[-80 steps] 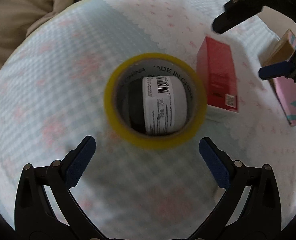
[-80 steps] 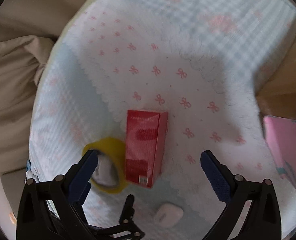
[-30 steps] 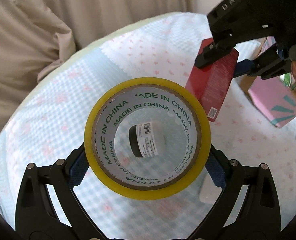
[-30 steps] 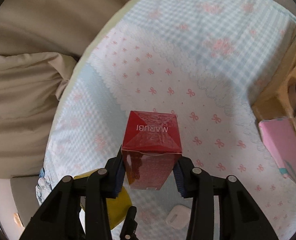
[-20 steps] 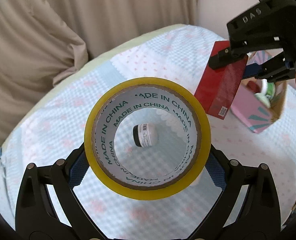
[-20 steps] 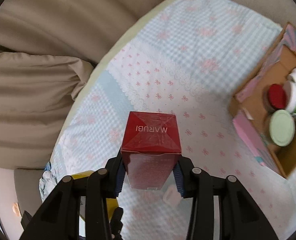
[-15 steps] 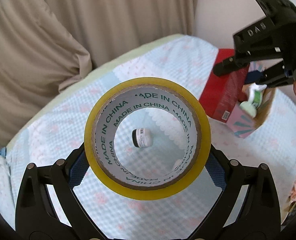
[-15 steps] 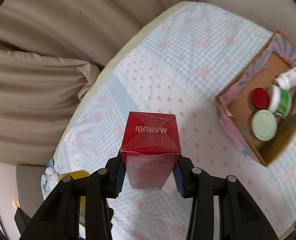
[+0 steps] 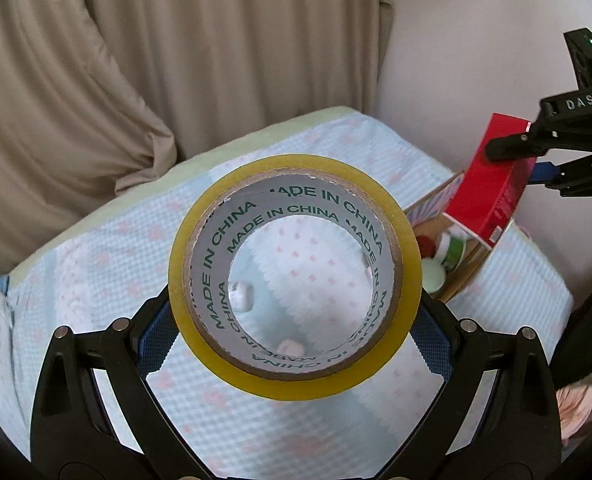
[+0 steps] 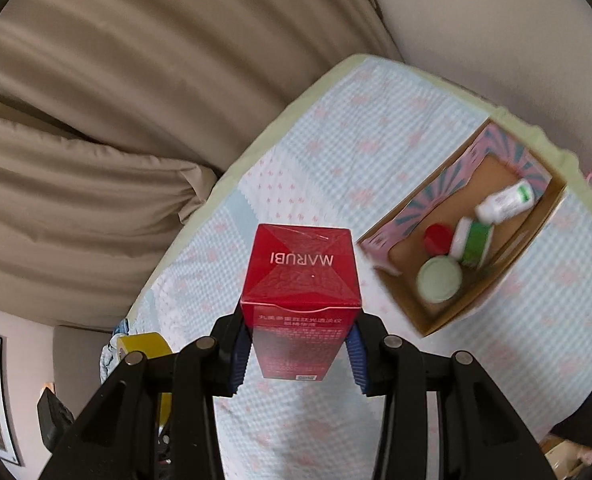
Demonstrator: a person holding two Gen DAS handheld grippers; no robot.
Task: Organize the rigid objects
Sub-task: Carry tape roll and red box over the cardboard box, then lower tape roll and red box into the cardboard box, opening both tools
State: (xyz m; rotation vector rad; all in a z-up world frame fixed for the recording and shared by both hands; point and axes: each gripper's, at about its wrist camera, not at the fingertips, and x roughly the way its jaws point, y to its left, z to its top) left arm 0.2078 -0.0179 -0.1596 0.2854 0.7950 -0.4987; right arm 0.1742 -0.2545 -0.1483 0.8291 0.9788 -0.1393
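Carrying two things at once toward the open pink-patterned cardboard box (image 10: 447, 184) calls for care with both grips. The right gripper (image 10: 297, 354) is clamped on the tall red carton marked MARUBI (image 10: 301, 276), blue pads pressed to its two narrow sides low on the carton, most of its length sticking out ahead of the pads. The left gripper (image 9: 294, 322) is closed on the yellow roll of packing tape with a grey printed core (image 9: 294, 276), pads bearing on the outer rim at either side, the roll's hole facing the camera. Both are held in the air above the tabletop with its blue-checked, pink-bowed cloth (image 10: 335, 128), the box lying ahead and to the right near the far corner.

One end of the box already holds a red-capped jar (image 10: 437, 237), a pale green round lid (image 10: 439, 280), a green-and-white tub (image 10: 473, 242) and a small white bottle lying on its side (image 10: 505, 202); the end nearer the curtain looks bare. I would judge that bare end the place for the carton: bring it over, lower it lying along the box's length, and release only once it rests on the floor. The tape should follow afterwards, laid flat, so the two grippers do not crowd each other over the opening.
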